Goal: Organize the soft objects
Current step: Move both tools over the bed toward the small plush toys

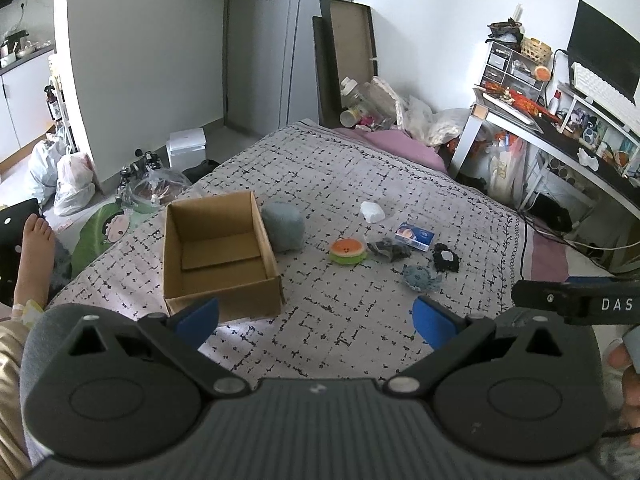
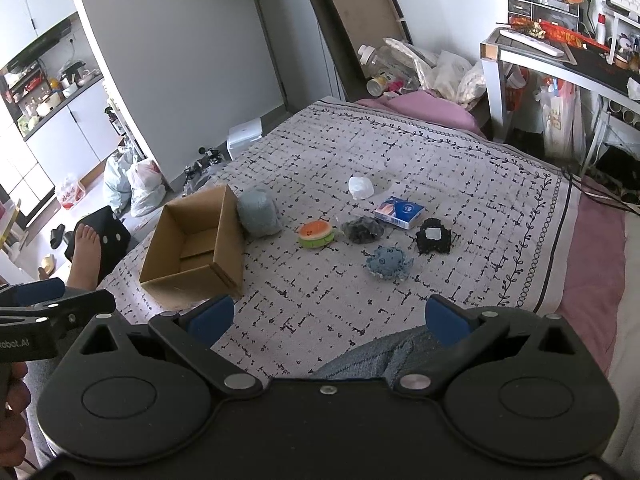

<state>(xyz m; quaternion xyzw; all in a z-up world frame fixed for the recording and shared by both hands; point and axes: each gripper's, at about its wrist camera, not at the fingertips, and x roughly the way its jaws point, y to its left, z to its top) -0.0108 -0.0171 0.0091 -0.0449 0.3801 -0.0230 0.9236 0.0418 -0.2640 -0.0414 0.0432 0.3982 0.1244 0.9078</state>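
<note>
An empty cardboard box (image 1: 218,252) (image 2: 196,246) stands open on the bed. A grey plush cushion (image 1: 283,226) (image 2: 258,212) leans against its right side. To the right lie an orange-and-green plush (image 1: 347,252) (image 2: 316,234), a dark crumpled item (image 1: 390,249) (image 2: 362,230), a blue plush (image 1: 420,278) (image 2: 388,263), a black plush (image 1: 445,258) (image 2: 434,237), a white lump (image 1: 372,211) (image 2: 361,187) and a small blue carton (image 1: 415,236) (image 2: 400,210). My left gripper (image 1: 316,320) and right gripper (image 2: 328,320) hover open near the bed's front edge, holding nothing.
A patterned grey bedspread (image 1: 340,172) covers the bed. A person's bare foot (image 1: 36,248) rests left of the box. Plastic bags (image 1: 72,182) and clutter sit on the floor at left. A cluttered desk (image 1: 560,120) stands at the right, piled bags (image 1: 400,108) behind the bed.
</note>
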